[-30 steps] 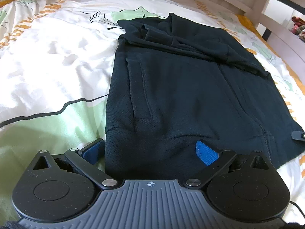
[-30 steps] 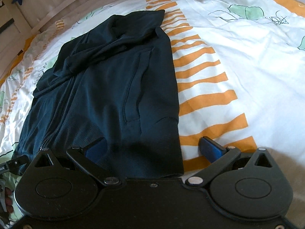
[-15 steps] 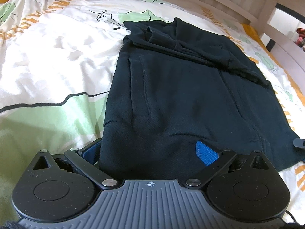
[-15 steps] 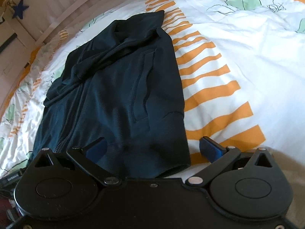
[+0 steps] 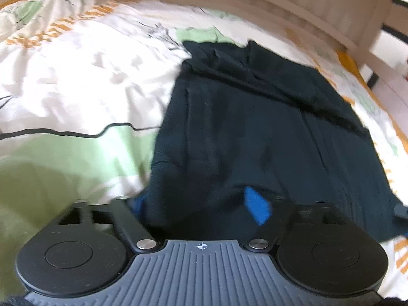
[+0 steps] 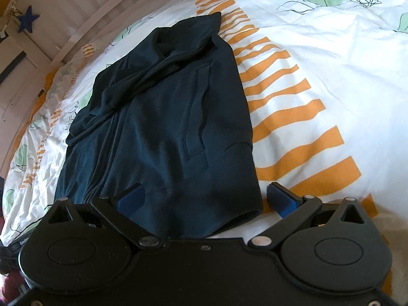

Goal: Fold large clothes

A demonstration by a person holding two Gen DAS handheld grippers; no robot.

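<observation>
Both grippers straddle the near hem of a dark navy zip-front fleece jacket (image 6: pixel 163 132) lying flat on a white, green and orange patterned duvet (image 6: pixel 331 71): left gripper (image 5: pixel 201 204) closing around fabric, right gripper (image 6: pixel 206 196) spread wide. No writing is legible.

A home bedroom: a white quilt cover printed with green leaves and orange stripes (image 6: pixel 318 71) spreads across a bed. A pale slatted wooden bed frame (image 6: pixel 84 7) borders it, with a dark blue star decoration (image 6: pixel 27 21) hanging beside.
</observation>
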